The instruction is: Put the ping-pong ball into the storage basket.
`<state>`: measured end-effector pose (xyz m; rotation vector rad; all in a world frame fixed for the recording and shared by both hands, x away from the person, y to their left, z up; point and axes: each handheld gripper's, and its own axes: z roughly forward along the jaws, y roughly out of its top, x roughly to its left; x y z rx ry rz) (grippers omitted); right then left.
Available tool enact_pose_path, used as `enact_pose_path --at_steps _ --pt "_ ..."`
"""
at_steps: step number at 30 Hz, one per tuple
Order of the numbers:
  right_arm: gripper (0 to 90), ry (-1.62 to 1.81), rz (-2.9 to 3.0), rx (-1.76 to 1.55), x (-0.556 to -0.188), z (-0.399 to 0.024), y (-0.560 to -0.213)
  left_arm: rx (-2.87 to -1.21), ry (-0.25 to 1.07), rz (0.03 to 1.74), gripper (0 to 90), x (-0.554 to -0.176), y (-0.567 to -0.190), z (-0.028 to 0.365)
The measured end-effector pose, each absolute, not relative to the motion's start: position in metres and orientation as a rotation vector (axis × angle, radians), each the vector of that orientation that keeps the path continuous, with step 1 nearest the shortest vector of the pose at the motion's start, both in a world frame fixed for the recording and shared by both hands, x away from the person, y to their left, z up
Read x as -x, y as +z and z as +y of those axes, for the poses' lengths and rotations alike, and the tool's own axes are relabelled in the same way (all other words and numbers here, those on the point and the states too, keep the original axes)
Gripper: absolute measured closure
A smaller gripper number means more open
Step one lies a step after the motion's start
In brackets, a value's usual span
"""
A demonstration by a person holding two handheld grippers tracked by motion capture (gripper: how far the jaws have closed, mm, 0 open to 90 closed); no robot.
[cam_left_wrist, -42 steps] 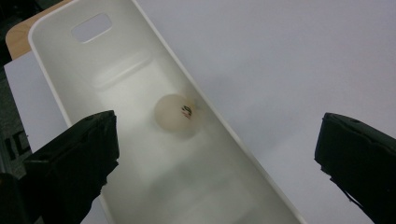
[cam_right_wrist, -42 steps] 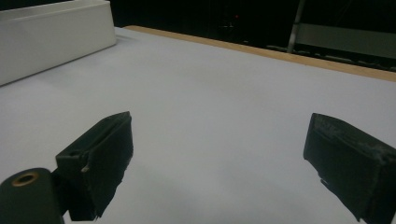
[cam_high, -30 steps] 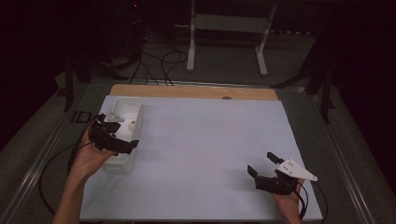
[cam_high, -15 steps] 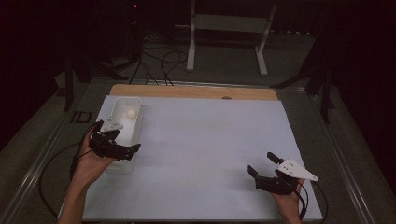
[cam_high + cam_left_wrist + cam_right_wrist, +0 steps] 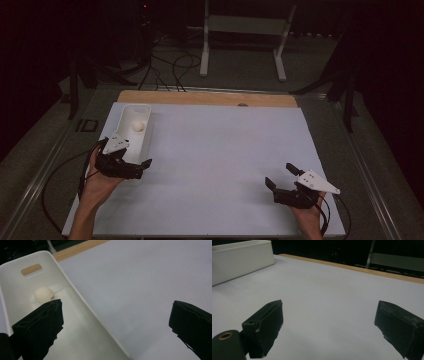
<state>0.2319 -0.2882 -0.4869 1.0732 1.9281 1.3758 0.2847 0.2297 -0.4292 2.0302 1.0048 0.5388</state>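
Observation:
A white oblong tray stands at the left of the white table sheet, and a small white ball lies in its far half. In the left gripper view the ball rests on the tray floor below a handle slot. My left gripper hangs open over the tray's near end, one jaw above the tray and the other past its right wall. My right gripper is open and empty near the table's front right corner; its own view has the tray wall far off at upper left.
The white sheet covers most of the wooden table, whose bare strip runs along the far edge. Beyond it, a white stand and cables lie on the dark floor. Cables trail from both grippers off the near edge.
My left gripper has drawn back toward the near end of the tray, uncovering the ball that now lies in the tray. The right gripper has stayed put.

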Motion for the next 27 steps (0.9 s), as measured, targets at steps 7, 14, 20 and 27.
enact_pose_path --at_steps 7,14,20,27 --pt "7.9 1.375 1.928 -1.073 -0.232 -0.288 -0.487 -1.969 0.536 0.961 0.1 -0.277 -0.435 0.230" --pt "7.9 1.378 1.929 -1.070 -0.231 -0.287 -0.487 -1.923 0.524 0.941 0.1 -0.272 -0.443 0.228" --pt "7.9 1.380 1.932 -1.072 -0.231 -0.287 -0.488 -1.881 0.537 0.906 0.2 -0.266 -0.449 0.226" --pt "7.9 1.384 1.936 -1.066 -0.230 -0.286 -0.489 -1.864 0.525 0.888 0.2 -0.263 -0.454 0.226"
